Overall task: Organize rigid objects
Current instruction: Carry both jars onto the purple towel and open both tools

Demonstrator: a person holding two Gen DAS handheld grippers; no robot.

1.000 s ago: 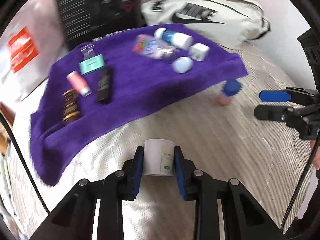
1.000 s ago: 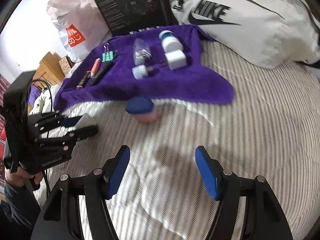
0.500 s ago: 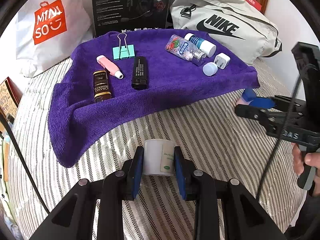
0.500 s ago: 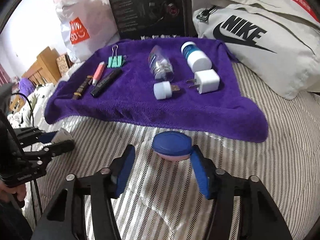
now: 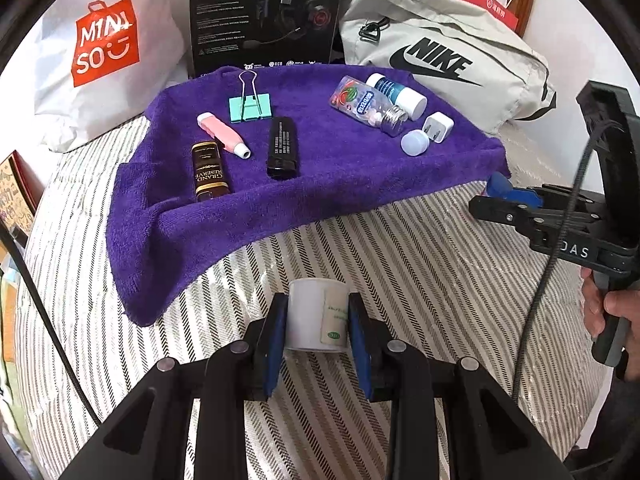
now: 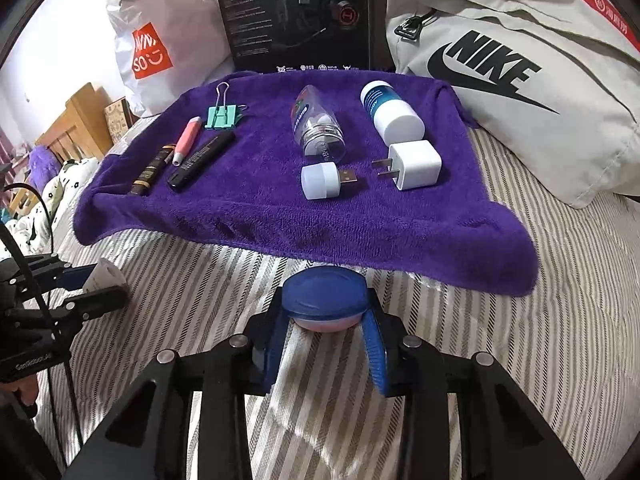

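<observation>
Towel [image 6: 280, 208] – eight items | left tongs [image 5: 318, 332] gripping white jar [image 5: 316, 316] | right tongs [image 6: 326, 332] clamping blue-lidded jar [image 6: 324, 296]

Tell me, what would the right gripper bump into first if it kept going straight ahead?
Probably the purple towel: its near edge lies just past the blue-lidded jar that the right gripper is shut on. Depth is hard to judge.
</observation>
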